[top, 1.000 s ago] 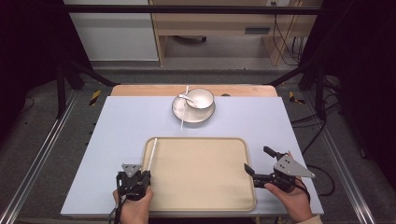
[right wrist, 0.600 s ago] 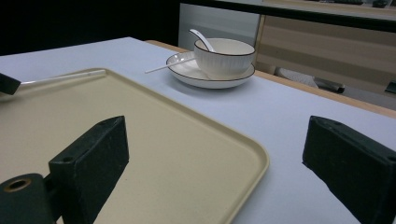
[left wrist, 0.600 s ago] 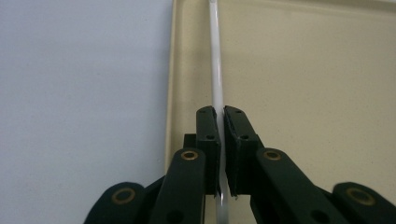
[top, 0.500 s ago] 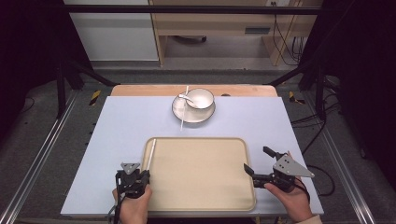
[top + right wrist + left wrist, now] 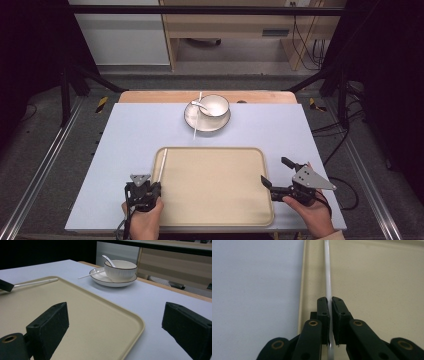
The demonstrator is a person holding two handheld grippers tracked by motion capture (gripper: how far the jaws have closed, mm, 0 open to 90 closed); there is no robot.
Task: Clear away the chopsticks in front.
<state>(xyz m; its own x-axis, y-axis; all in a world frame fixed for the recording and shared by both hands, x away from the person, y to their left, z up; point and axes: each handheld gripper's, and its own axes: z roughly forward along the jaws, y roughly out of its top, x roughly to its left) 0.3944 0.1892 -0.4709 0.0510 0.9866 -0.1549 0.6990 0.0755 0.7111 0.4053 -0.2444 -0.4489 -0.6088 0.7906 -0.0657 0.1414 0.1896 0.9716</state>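
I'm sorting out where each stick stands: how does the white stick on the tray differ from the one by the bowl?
The stick on the tray lies along the tray's left edge, while the stick by the bowl rests across the plate, tip on the table. The left claw is shut on the tray stick; the plate stick lies free. Both are thin, white and straight.

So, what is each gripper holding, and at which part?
The left gripper clamps a thin white chopstick near its end closest to the person, over the beige tray. The right gripper is open, holding nothing.
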